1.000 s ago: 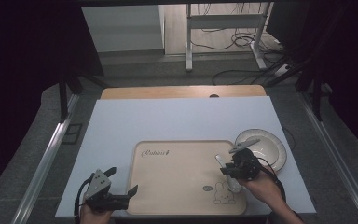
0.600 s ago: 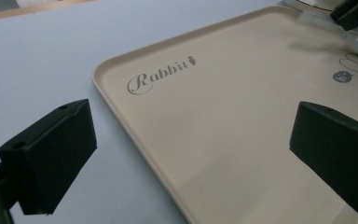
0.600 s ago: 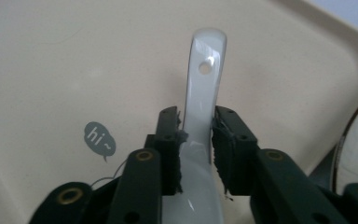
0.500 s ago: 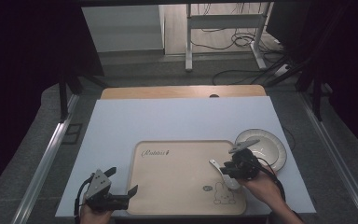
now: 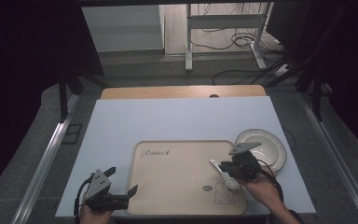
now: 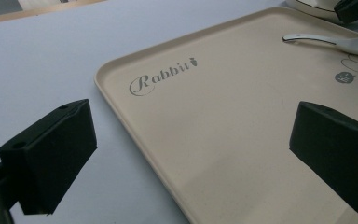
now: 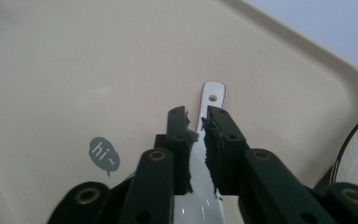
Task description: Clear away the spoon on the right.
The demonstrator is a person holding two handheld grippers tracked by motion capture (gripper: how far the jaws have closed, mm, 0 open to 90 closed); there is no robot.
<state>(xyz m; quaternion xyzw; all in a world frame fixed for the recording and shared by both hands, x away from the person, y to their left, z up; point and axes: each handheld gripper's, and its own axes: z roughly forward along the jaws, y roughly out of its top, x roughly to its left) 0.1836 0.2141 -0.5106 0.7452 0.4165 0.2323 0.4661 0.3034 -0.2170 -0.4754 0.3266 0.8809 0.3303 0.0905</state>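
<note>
From the high view, a white surface (image 5: pixel 177 121) carries a tan tray (image 5: pixel 177 182) with the word "Rabbit" and a small bunny drawing on it. A white spoon (image 5: pixel 221 171) lies on the tray near its 3 o'clock edge. Its handle points to about 10 o'clock. The right gripper (image 5: pixel 233 169) sits over the spoon, held by the person's right hand (image 5: pixel 261 184). A white bowl (image 5: pixel 265 148) stands on the surface just beside the tray, at about 2 o'clock from the spoon. The left gripper (image 5: pixel 121 193) rests at the tray's 8 o'clock corner, held by the left hand (image 5: pixel 91 215). Its jaws are spread wide and hold nothing.

In the left gripper view, the two black jaws stand far apart, with the tray's (image 6: pixel 223 130) edge between them. They touch nothing. The spoon (image 6: pixel 331 41) lies far off at about 1 o'clock, on the tray.

In the right gripper view, the two black jaws have just been closing. Now they pinch the spoon's (image 7: pixel 209 105) shiny handle from both sides. The tip of the handle, with a small hole in it, sticks out past the jaws toward 12 o'clock. The spoon is over the tray (image 7: pixel 74 70). A little grey "hi" bubble is printed on the tray at 9 o'clock from the jaws. The bowl's rim (image 7: pixel 354 140) peeks in at 3 o'clock.
</note>
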